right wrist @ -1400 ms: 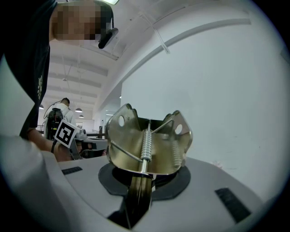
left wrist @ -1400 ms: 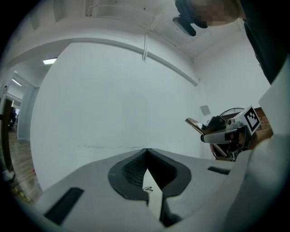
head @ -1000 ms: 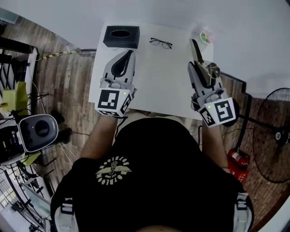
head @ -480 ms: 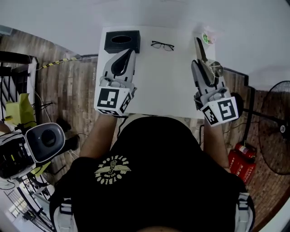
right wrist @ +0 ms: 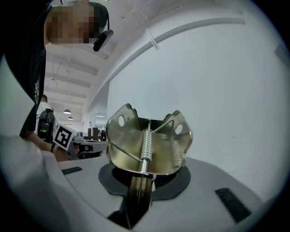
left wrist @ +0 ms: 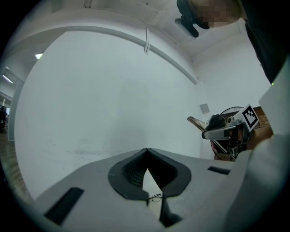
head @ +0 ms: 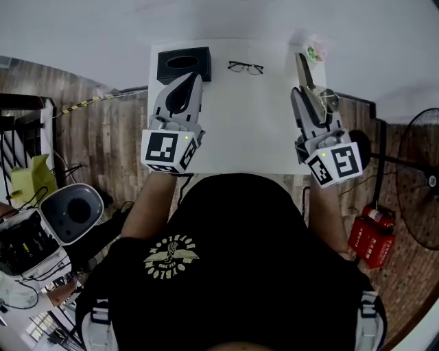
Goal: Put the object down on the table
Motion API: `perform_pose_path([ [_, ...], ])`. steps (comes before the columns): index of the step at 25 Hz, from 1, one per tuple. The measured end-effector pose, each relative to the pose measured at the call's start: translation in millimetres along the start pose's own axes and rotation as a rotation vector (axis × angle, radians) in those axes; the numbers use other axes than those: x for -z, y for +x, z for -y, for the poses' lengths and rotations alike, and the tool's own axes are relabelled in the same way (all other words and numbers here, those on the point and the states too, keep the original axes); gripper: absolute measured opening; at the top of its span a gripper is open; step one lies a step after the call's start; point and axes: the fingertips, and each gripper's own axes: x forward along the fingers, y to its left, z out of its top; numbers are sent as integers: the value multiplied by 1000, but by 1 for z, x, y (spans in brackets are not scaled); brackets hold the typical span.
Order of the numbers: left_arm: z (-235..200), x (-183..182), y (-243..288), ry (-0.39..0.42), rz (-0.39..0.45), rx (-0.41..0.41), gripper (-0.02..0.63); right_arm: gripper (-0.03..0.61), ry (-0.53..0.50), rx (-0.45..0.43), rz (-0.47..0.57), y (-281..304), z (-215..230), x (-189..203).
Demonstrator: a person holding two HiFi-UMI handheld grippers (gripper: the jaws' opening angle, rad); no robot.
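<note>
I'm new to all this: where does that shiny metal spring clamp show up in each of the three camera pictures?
Head view: upper right, near the right edge of the white table; the metal spring clamp sticks out of the right tongs.
Left gripper view: small, mid-right, seen side-on.
Right gripper view: large, dead centre, spring facing the camera.
Shared landmark: the right tongs gripping it, visible in all three.

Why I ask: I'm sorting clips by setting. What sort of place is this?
Probably an indoor office or lab workspace: a white table against a white wall on wood-look flooring, a standing fan beside it, and ceiling-lit desks in the right gripper view's background.
</note>
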Motion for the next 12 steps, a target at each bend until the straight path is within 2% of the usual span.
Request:
perform_pose_path([
  [12,4,16,1,-2,-33,17,6,64,38,14,-83,3,7,46],
])
